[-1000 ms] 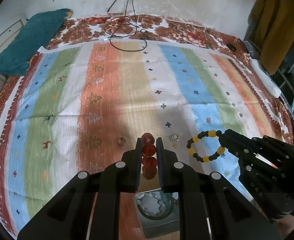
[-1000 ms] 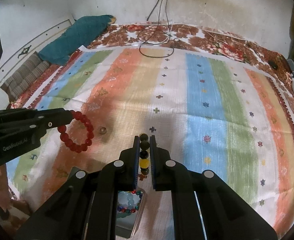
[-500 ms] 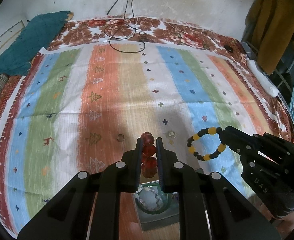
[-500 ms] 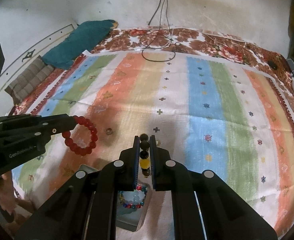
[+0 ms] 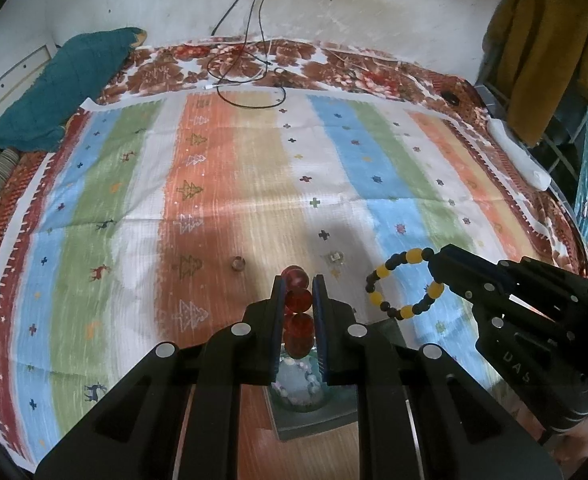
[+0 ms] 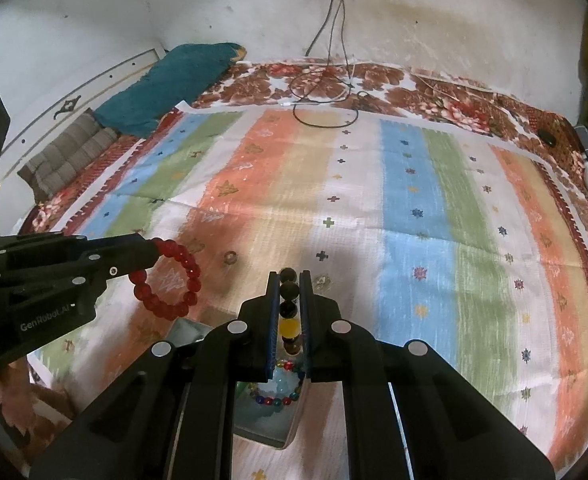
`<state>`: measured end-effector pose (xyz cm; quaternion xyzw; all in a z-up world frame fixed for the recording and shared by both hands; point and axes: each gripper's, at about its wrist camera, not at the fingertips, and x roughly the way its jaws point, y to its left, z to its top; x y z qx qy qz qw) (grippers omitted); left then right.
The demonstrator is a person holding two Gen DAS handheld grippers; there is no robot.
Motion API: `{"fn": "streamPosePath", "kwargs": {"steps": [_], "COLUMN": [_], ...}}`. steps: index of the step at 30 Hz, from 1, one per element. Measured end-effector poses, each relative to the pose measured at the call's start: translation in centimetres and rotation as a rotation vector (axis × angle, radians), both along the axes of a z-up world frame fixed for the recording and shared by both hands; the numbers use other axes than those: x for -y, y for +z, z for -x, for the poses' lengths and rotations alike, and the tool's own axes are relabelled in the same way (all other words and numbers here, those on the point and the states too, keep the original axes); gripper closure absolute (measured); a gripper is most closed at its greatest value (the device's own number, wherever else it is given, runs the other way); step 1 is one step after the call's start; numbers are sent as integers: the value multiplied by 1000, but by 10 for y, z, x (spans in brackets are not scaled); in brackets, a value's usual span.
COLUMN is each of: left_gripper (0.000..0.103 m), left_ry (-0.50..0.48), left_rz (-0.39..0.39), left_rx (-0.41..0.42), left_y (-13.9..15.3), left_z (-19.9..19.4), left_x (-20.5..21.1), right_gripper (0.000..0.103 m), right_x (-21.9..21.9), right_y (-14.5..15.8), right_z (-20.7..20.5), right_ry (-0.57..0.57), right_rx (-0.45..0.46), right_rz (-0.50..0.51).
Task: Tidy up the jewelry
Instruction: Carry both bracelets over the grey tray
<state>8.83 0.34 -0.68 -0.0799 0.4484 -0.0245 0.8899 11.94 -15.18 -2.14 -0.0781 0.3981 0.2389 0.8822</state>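
Tongs clamped on red bracelet

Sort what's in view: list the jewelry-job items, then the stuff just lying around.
Job items:
red bead bracelet in left gripper
black-and-yellow bracelet in right gripper
grey tray holding a multicoloured bracelet
two small rings on the cloth

Lying about:
teal pillow
black cables
mustard jacket

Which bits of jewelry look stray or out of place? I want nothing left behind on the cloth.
Two small pieces lie loose on the striped cloth, apart from the box: a ring on the orange stripe and a small pale piece, too small to identify. The red bracelet and black-and-yellow bracelet are held in the tongs.
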Motion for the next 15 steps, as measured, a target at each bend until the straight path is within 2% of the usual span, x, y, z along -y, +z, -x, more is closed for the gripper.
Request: {"fn": "streamPosePath", "kwargs": {"steps": [15], "left_gripper": [90], "left_ry": [-8], "left_rz": [-12], "left_rx": [9], "left_y": [2], "left_z": [18], "left_x": [7], "right_gripper": [92], "right_x": [0], "right_y": [1], "right_z": [23], "right_ry": [22], "right_rx": [4], "right_rz": [-7]}}
